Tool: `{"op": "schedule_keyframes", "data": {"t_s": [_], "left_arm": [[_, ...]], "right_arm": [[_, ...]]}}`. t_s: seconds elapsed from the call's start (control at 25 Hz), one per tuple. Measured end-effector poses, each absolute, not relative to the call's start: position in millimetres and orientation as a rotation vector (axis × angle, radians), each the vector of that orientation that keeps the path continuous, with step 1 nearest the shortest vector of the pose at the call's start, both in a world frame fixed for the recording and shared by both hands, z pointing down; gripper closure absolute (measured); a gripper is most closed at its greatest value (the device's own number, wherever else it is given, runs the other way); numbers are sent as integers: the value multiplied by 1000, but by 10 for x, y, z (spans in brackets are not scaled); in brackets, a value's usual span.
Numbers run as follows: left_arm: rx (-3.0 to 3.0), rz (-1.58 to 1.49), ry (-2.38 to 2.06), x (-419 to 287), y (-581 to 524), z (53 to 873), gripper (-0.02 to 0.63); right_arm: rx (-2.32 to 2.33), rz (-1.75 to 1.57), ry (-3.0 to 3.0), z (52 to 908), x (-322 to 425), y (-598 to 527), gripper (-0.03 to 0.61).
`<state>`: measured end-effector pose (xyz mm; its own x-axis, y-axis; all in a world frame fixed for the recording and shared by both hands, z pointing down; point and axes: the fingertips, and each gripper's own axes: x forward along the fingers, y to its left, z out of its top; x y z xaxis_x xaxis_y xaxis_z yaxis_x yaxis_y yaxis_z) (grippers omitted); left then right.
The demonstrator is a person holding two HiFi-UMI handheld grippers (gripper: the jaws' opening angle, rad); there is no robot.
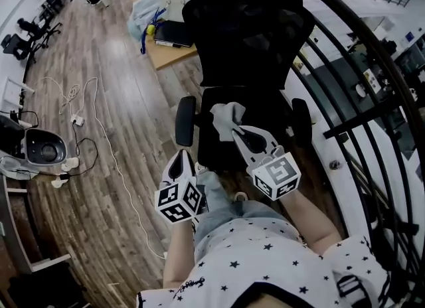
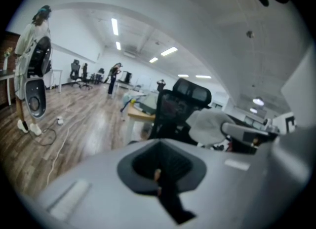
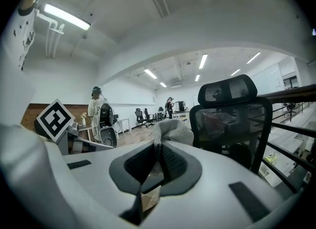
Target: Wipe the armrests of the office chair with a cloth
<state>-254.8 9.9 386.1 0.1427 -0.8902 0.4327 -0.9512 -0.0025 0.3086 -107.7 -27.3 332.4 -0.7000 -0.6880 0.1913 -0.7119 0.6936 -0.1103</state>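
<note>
Open wood-plank floor (image 1: 113, 121) lies to my left, where my left gripper (image 1: 184, 159) hovers shut and empty just short of the black padded armrest (image 1: 185, 121) of the black mesh office chair (image 1: 249, 28), while my right gripper (image 1: 234, 129) pinches the crumpled grey cloth (image 1: 226, 114) above the seat, whose front my grippers hide, and the black metal railing (image 1: 362, 74) crowds the far armrest (image 1: 301, 122).

**No legible writing**

No words, numbers or brand names can be read anywhere. The cube (image 1: 179, 200) on the left gripper (image 1: 184, 155) and the cube (image 1: 277, 176) on the right gripper (image 1: 234, 131) carry only black-and-white square markers, which are coded patterns and not letters. One such marker (image 3: 54, 119) also shows in the right gripper view. A line of script (image 1: 192, 285) sits at the edge of the star-printed shirt (image 1: 265, 253), too small to make out.
</note>
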Motion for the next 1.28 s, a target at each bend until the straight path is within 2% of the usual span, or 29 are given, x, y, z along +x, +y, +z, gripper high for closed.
{"op": "schedule_keyframes", "data": {"t_s": [0.64, 1.28], "left_arm": [[1863, 293, -1624, -3112, -822, 4521, 609], [1761, 319, -1592, -3482, -1259, 5257, 609]], "right_arm": [[1126, 270, -2640, 4110, -1900, -1661, 551], [905, 129, -2431, 5433, -2598, -2455, 551]]}}
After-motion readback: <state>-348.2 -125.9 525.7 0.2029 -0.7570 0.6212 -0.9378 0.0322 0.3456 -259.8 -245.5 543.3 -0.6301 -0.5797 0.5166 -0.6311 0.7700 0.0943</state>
